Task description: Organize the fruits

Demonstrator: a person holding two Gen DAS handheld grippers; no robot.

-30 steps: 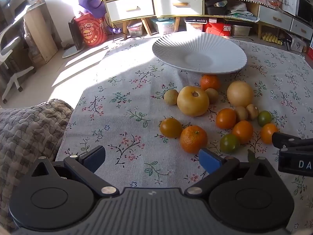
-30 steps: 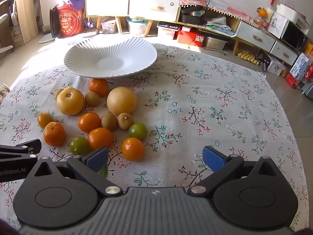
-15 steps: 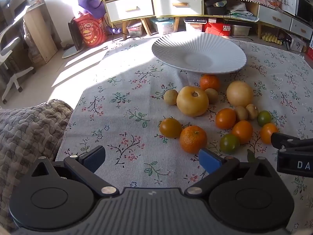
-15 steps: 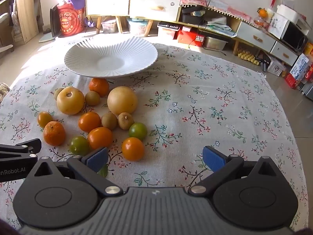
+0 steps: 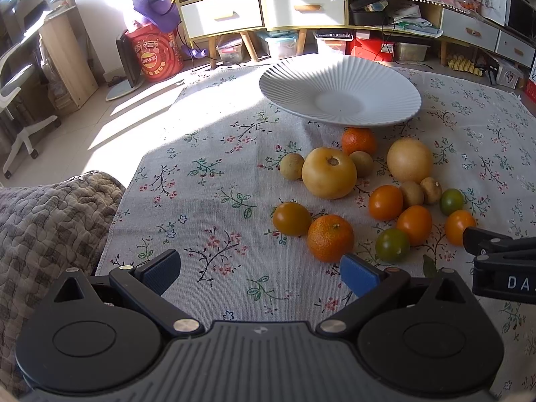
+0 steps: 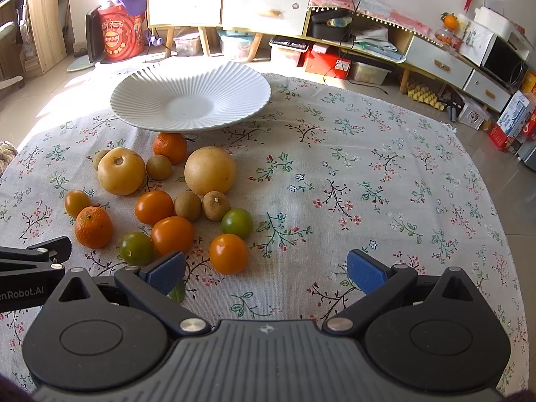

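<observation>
Both my left tongs (image 5: 259,273) and right tongs (image 6: 266,271) hang spread and empty, nothing plated yet, so next I'd pinch the nearest orange fruit (image 6: 228,253) for the white plate (image 6: 234,82).

White letters "DA" (image 5: 516,283) stood on the black body of the right gripper (image 5: 502,268) where it entered the left wrist view, the rest cut off by the frame edge. On the left gripper (image 6: 30,274), seen from the right wrist view, the print read "enRobot.AI" (image 6: 20,293) (its first letters lay outside the frame). The red drum (image 6: 121,31) on the floor carried a round logo with characters too small to read.
</observation>
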